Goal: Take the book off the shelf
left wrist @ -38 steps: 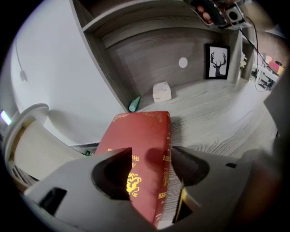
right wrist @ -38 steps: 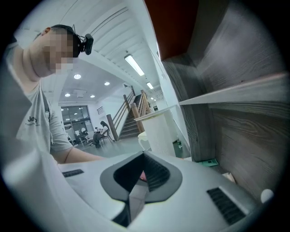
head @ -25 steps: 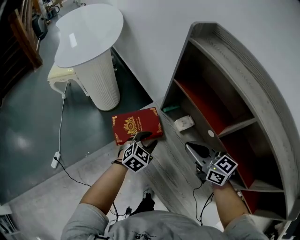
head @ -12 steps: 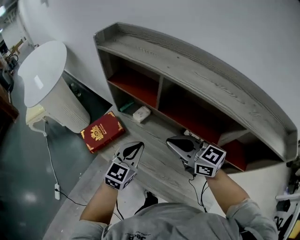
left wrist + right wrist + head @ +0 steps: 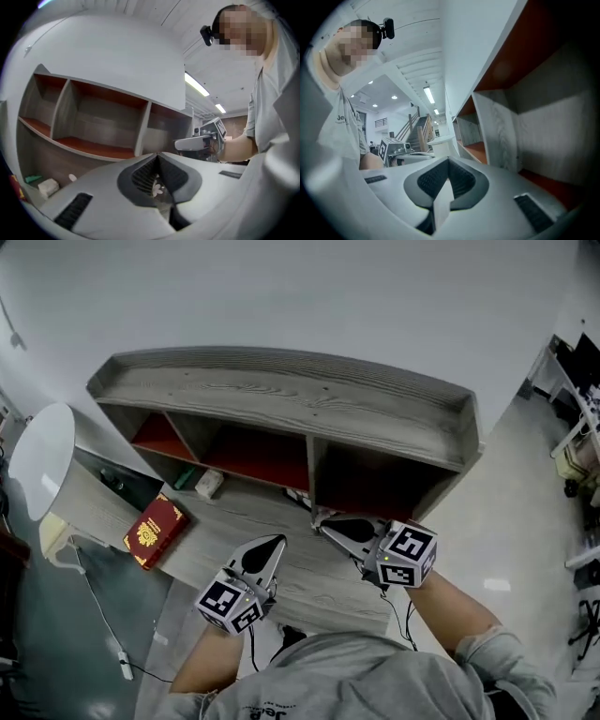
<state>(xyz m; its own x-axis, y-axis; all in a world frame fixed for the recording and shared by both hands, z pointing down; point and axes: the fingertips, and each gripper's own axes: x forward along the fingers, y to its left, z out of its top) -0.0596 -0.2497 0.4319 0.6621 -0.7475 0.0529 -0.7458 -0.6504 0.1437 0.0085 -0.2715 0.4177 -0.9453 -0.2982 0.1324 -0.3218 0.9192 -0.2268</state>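
One red hardback book (image 5: 155, 532) with a gold emblem lies flat, cover up, at the left end of the lowest ledge of the grey wood-grain shelf unit (image 5: 281, 395), whose boxy compartments are lined red. One small white box (image 5: 208, 484) sits on the same ledge near its back edge. Both grippers hover over the front edge, well apart from the book. The left gripper (image 5: 272, 545) has just closed on nothing, and the right gripper (image 5: 328, 523) is also pressed together.

The shelf (image 5: 281, 395) is grey wood with a coarse visible grain and matt red inner boards — the book (image 5: 154, 531) has a red, gilt-stamped cover.
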